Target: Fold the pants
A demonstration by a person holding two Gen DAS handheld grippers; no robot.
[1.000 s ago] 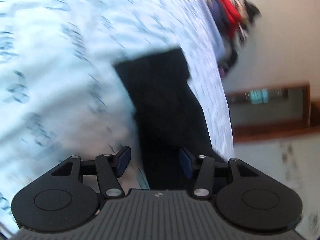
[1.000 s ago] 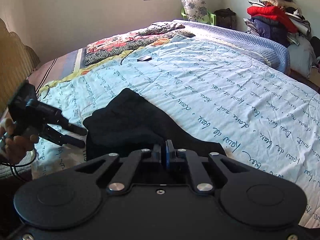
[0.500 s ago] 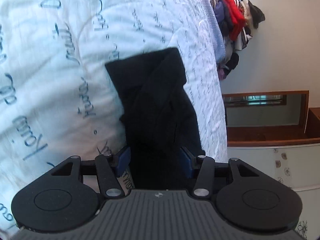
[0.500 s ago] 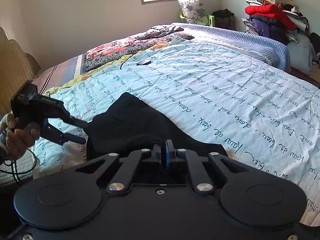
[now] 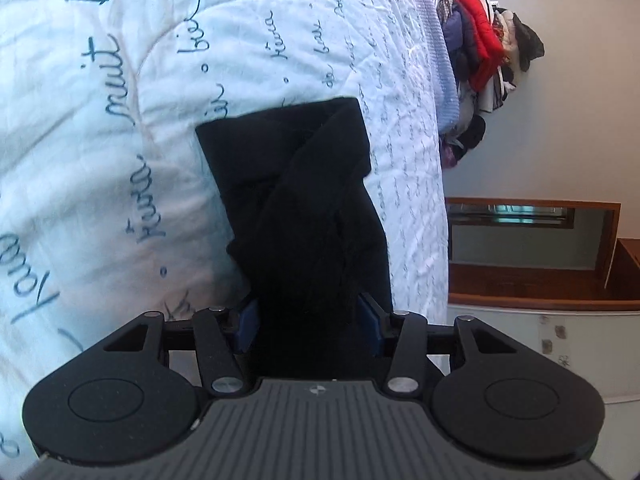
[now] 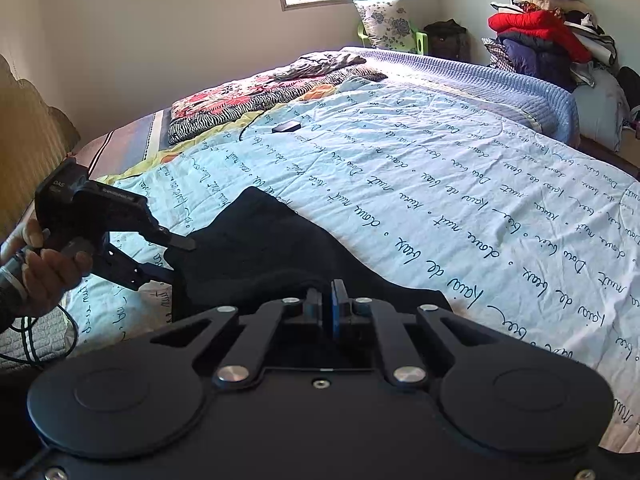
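Note:
The black pants (image 5: 304, 200) lie bunched on the pale blue quilt (image 5: 100, 120) near the bed's edge, and also show in the right wrist view (image 6: 256, 248). My left gripper (image 5: 308, 320) is open, its blue pads on either side of the pants' near end. From the right wrist view it (image 6: 176, 260) sits at the pants' left end, one finger above the cloth and one below. My right gripper (image 6: 334, 306) is shut on the near edge of the pants.
The quilt (image 6: 440, 184) with script print covers the bed. A small black device (image 6: 286, 127) and its cable lie farther back. Patterned bedding (image 6: 260, 96) lies at the head. A clothes pile (image 6: 548, 36) stands past the far side. A wooden cabinet (image 5: 532, 248) is beside the bed.
My left gripper has moved in to the pants' end, so its open fingers now straddle the cloth. The right gripper has stayed shut on the pants.

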